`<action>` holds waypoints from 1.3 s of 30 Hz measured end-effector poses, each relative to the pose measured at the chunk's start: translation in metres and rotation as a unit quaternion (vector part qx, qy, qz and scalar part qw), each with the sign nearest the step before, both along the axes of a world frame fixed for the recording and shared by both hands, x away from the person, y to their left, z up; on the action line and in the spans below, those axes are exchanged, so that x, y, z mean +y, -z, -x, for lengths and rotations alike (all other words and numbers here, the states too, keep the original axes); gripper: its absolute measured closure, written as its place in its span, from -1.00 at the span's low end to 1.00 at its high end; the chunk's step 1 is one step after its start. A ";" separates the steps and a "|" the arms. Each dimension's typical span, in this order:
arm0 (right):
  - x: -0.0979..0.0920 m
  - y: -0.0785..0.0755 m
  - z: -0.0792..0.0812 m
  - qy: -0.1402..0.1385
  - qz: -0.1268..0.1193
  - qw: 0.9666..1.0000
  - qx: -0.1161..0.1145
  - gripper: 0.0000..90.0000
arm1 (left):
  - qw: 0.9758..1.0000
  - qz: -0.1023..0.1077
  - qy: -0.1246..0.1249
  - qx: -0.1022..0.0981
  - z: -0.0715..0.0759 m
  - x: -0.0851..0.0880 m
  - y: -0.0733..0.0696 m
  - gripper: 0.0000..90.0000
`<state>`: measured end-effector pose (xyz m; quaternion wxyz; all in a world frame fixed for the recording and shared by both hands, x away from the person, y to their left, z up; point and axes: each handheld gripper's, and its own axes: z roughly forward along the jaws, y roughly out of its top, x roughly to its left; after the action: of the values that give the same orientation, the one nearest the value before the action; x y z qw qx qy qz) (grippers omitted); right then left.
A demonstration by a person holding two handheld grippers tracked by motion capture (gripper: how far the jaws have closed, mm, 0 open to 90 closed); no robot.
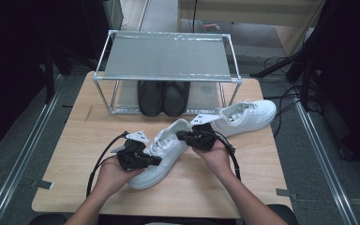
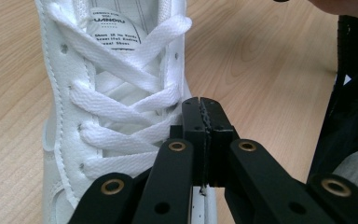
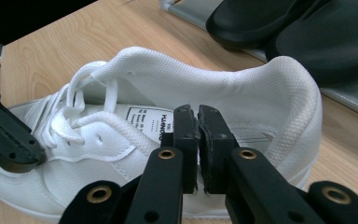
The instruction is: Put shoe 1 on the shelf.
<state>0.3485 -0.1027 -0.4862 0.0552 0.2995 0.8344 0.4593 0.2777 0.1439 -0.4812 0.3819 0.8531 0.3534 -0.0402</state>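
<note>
A white lace-up sneaker lies on the wooden table between my two grippers, toe toward me. My left gripper is at its lace side; in the left gripper view its jaws are pressed together on the upper's edge beside the laces, with a sliver of white between the pads. My right gripper is at the heel end. There its jaws are closed on the near rim of the sneaker's opening.
A second white sneaker lies to the right. A pair of black shoes stands on the lower level of a metal rack at the back. Black cables trail from both grippers.
</note>
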 end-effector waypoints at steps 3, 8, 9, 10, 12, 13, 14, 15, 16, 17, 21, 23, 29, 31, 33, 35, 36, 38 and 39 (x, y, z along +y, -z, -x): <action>-0.002 0.001 0.000 -0.001 -0.005 1.000 0.006 0.97 | 1.000 -0.005 0.002 -0.005 0.000 -0.001 0.000 1.00; -0.004 0.001 0.001 -0.007 -0.005 1.000 0.007 0.97 | 1.000 -0.005 0.004 -0.007 -0.002 0.001 0.000 1.00; -0.005 0.001 0.002 -0.009 -0.004 1.000 0.009 0.98 | 1.000 -0.005 0.005 -0.007 -0.002 0.001 0.000 1.00; -0.005 0.000 0.002 -0.011 -0.004 1.000 0.009 0.99 | 1.000 -0.004 0.005 -0.006 -0.002 0.001 0.000 1.00; -0.006 0.000 0.003 -0.012 -0.002 1.000 0.010 1.00 | 1.000 -0.005 0.007 -0.006 -0.004 0.002 0.001 1.00; -0.006 0.000 0.004 -0.012 -0.002 1.000 0.008 1.00 | 1.000 -0.005 0.008 -0.006 -0.004 0.002 0.001 1.00; -0.006 0.000 0.004 -0.011 -0.002 1.000 0.009 1.00 | 1.000 -0.004 0.008 -0.005 -0.005 0.003 0.001 1.00; -0.007 0.000 0.005 -0.011 -0.002 1.000 0.008 1.00 | 1.000 -0.004 0.008 -0.005 -0.005 0.003 0.001 1.00; -0.007 0.000 0.005 -0.010 -0.002 1.000 0.008 1.00 | 1.000 -0.005 0.007 -0.006 -0.006 0.003 0.001 1.00; -0.008 0.000 0.006 -0.009 -0.002 1.000 0.009 1.00 | 1.000 -0.005 0.007 -0.005 -0.006 0.003 0.001 1.00; -0.009 0.000 0.009 -0.010 0.000 1.000 0.010 1.00 | 1.000 -0.005 0.007 -0.005 -0.009 0.005 0.001 1.00; -0.009 0.001 0.011 -0.012 0.002 1.000 0.012 1.00 | 1.000 -0.006 0.006 -0.006 -0.011 0.006 0.001 1.00; -0.005 0.004 0.021 -0.026 0.020 0.999 0.018 1.00 | 1.000 -0.003 0.000 -0.004 -0.019 0.011 0.001 1.00; -0.003 0.003 0.025 -0.030 0.025 0.999 0.018 1.00 | 1.000 -0.003 -0.001 -0.005 -0.021 0.012 0.001 1.00; -0.003 0.002 0.029 -0.033 0.029 0.999 0.017 1.00 | 1.000 -0.002 -0.003 -0.003 -0.023 0.012 0.001 1.00; -0.003 0.002 0.033 -0.034 0.030 0.999 0.015 1.00 | 1.000 -0.005 0.000 -0.005 -0.025 0.013 0.001 1.00; -0.003 0.001 0.034 -0.036 0.032 0.999 0.015 1.00 | 1.000 -0.006 0.002 -0.004 -0.025 0.012 0.000 1.00; -0.005 -0.001 0.036 -0.037 0.038 0.999 0.007 1.00 | 1.000 -0.011 0.003 -0.006 -0.026 0.011 0.000 1.00; -0.007 -0.002 0.036 -0.037 0.037 0.999 0.007 1.00 | 1.000 -0.012 0.004 -0.005 -0.027 0.011 0.000 1.00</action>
<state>0.3120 -0.1093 -0.4841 0.0432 0.2689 0.8619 0.4278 0.3047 0.1551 -0.4808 0.3729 0.8592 0.3486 -0.0331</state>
